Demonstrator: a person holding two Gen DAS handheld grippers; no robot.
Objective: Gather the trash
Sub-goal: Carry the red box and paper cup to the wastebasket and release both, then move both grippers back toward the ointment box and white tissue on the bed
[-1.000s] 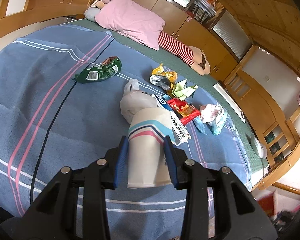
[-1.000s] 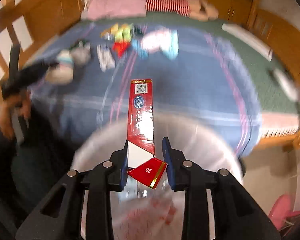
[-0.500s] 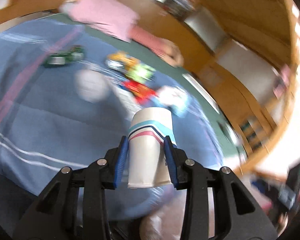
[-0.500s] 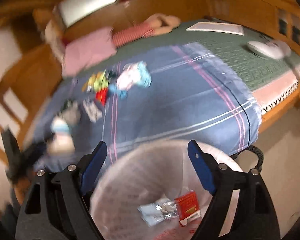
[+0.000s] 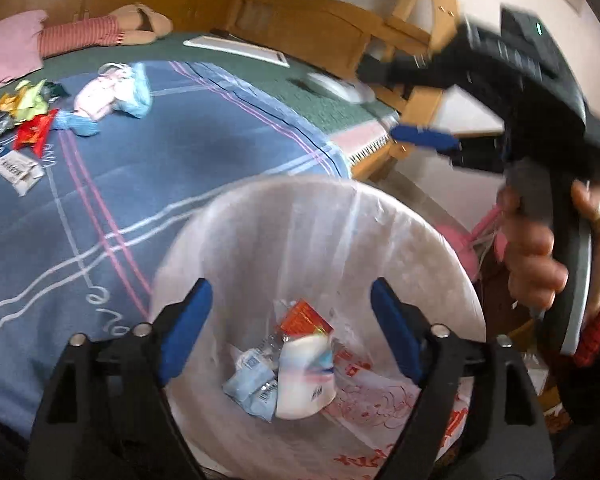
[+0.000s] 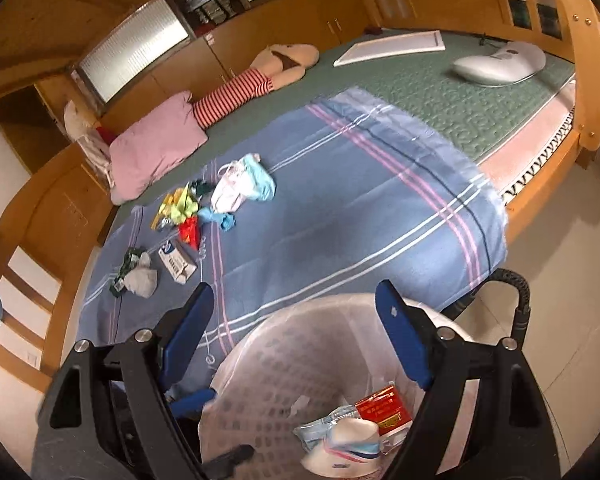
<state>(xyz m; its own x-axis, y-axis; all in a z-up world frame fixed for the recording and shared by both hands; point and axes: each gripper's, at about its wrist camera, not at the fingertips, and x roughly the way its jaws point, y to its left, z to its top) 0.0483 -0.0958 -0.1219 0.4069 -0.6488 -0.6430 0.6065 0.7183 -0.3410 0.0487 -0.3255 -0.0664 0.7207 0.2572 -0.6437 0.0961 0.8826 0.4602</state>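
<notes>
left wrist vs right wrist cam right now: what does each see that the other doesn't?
Left wrist only: the right claw from outside, and the hand gripping its handle.

Right wrist only: the green packet and crumpled white bag at the blanket's near-left edge, plus the cabinets with frosted windows.

Both: the lined bin holding the paper cup, red box and blue wrapper; remaining wrappers on the blue blanket. Both claws are open and empty.

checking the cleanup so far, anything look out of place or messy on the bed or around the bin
Yes: wrappers, a small carton and a crumpled white bag lie scattered on the blue blanket. In the lined bin, the paper cup lies tipped on its side atop other trash. Nothing has spilled outside it.
</notes>
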